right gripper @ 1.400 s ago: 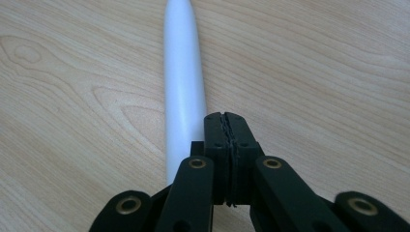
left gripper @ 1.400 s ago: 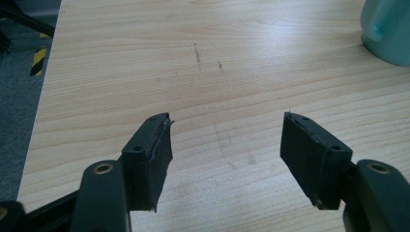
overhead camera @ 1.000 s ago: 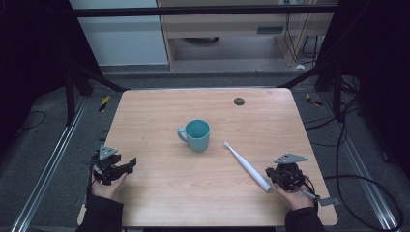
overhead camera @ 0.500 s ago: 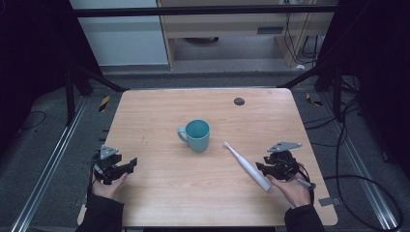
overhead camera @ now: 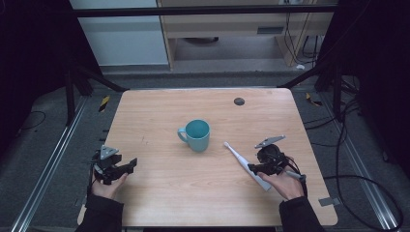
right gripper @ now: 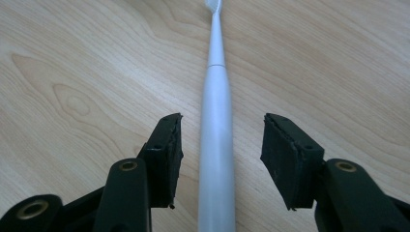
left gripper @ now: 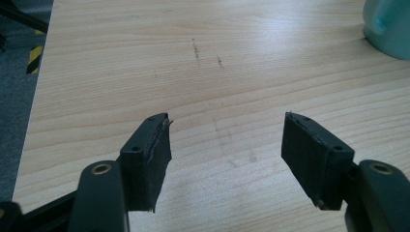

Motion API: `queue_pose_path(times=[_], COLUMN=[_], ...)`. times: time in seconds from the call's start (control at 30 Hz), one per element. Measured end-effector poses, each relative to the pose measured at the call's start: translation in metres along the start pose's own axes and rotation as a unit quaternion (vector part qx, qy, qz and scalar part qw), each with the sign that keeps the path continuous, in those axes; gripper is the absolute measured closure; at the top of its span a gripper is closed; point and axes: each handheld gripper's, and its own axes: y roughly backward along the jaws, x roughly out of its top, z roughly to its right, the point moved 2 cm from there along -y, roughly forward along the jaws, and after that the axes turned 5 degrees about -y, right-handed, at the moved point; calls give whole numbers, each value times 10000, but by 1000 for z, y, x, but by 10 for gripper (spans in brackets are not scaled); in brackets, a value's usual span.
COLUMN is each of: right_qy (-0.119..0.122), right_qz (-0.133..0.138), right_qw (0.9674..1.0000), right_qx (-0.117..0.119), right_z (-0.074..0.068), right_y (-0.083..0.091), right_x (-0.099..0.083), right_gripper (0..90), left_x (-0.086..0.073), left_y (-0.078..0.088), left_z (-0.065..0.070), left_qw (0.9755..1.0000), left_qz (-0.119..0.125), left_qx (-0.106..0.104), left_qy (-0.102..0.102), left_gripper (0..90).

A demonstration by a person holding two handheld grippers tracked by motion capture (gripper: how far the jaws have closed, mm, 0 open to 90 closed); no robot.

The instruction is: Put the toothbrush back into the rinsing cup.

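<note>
Right gripper view: the white toothbrush [right gripper: 216,145] lies on the table [right gripper: 72,72] between the right gripper [right gripper: 220,145]'s jaws, which have just been opening, untouched.

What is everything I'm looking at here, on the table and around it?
table: one, light wood, centre of the high view.
mug: one, teal, upright mid-table, handle toward the left.
electric toothbrush: one, white, lying flat right of the mug.
disc: one, small, dark, at the far edge.
left gripper: one, black, jaws open over bare wood at the near left.
right gripper: one, black, jaws just opened, either side of the toothbrush handle, not pressing it.
hands: two, each holding a gripper.
</note>
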Motion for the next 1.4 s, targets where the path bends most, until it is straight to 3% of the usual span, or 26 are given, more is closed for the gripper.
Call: queue_pose_path(times=[0.47,1.4], right_qy=[62,96], right_qz=[-761,-1529], right_qw=[9971,9882], right_qx=[8,3], right_z=[-1,3], right_y=[-21,-56], right_x=[10,8], right_gripper=[488,600], left_x=[0,-1], left_y=[-2,-3], left_z=[1,1], left_qw=[10000,9999], left_qz=[-39,-101], left_qx=[-33,-67], left_qy=[-13,-39], left_gripper=[340,340])
